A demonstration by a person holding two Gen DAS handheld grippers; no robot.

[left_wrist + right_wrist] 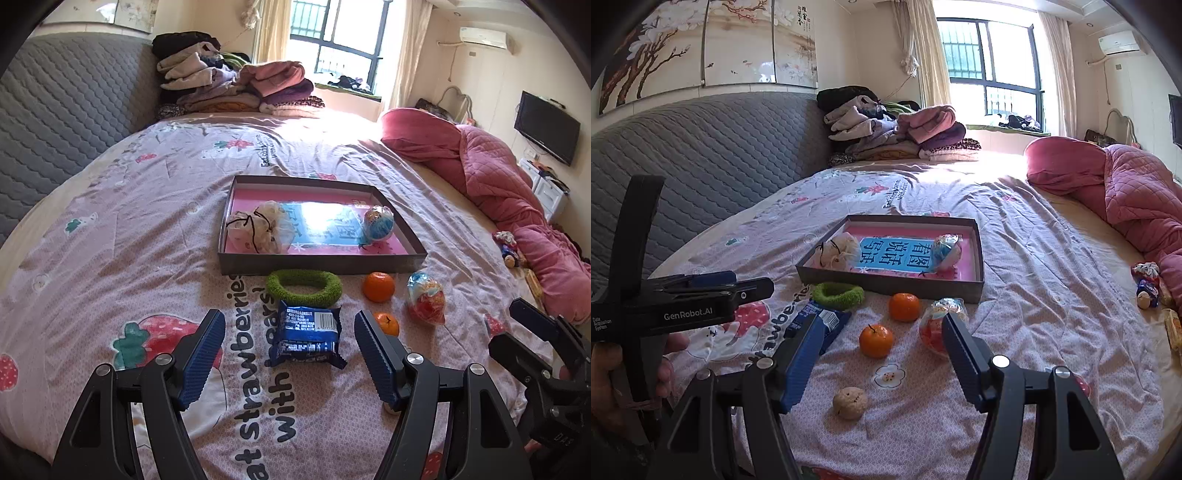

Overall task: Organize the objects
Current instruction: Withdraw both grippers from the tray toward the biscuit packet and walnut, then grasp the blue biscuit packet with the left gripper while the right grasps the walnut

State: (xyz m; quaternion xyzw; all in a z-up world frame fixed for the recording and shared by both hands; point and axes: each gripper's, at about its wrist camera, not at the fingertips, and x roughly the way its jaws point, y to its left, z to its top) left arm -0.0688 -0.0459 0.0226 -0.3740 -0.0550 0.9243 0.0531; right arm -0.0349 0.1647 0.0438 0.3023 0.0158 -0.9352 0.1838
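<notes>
Two items already in the tray [317,264]: a pale drawstring pouch [255,230] at its left end, a blue-and-white wrapped egg [377,222] at its right end. Six more loose on the bedspread [110,258] in front of the tray, so well under half done, as a guess. Nearest the tray wall, a green fuzzy ring [303,287], just beside it. Below that, a blue snack packet [308,334], lined up between the blue pads of the left gripper [290,341] but not touched: jaws wide apart, nothing held. To the right, an upper orange [378,287], a lower orange [875,340] and a red wrapped egg [936,326]. Closest of all in the right wrist view, a walnut [850,403], lying ahead of the right gripper [882,354]; jaws likewise spread wide, empty, the lower orange framed in the gap beyond the tips. Further small toys by the pink quilt [1126,192] at the bed's far edge, unclear whether part of the job. Likely next: packet for the left, orange or walnut for the right
</notes>
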